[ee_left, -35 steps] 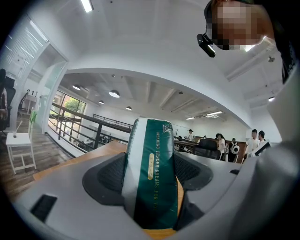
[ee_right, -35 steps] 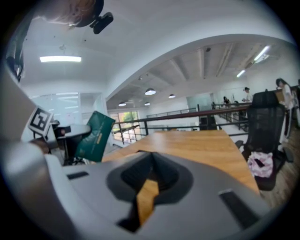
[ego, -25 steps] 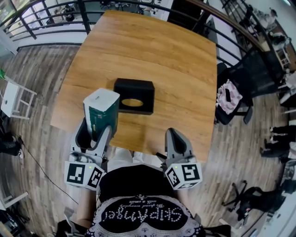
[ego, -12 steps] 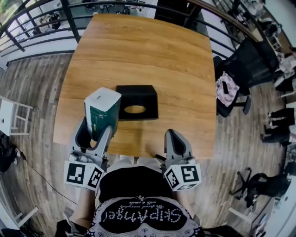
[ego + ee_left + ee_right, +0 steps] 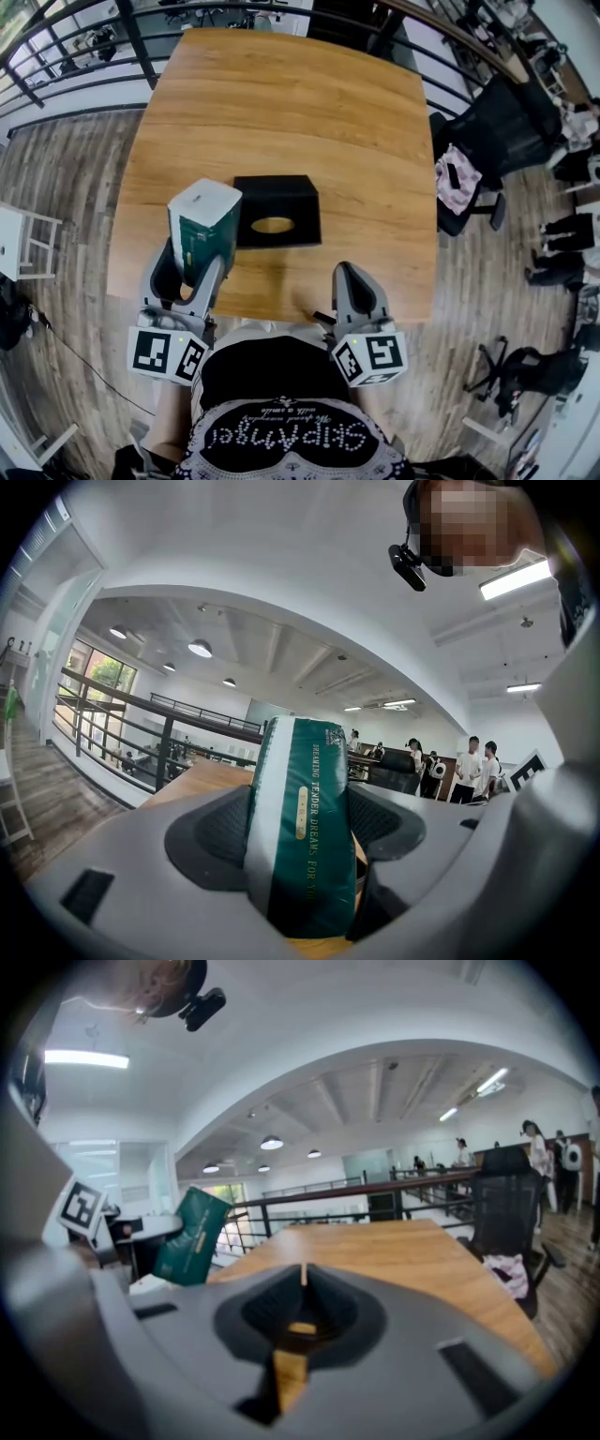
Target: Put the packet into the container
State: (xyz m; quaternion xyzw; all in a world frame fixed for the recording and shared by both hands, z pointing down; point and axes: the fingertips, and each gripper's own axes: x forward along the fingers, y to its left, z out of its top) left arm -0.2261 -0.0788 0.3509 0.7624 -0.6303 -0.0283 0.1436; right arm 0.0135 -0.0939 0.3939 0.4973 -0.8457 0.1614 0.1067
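Note:
A green and white tissue packet stands upright between the jaws of my left gripper, which is shut on it at the table's near left. In the left gripper view the packet fills the gap between the two dark pads. A black box container with an oval slot on top lies on the wooden table, just right of the packet. My right gripper hovers at the near edge, jaws shut with nothing between them. From that view the packet shows at the left.
A black chair with a pink cloth stands right of the table. A dark railing runs behind and to the left. A white stool sits on the floor at far left. Several people stand in the distance.
The view has shifted slightly, so the table and container sit a bit lower and to the right. Both grippers keep their pose and the packet stays held.

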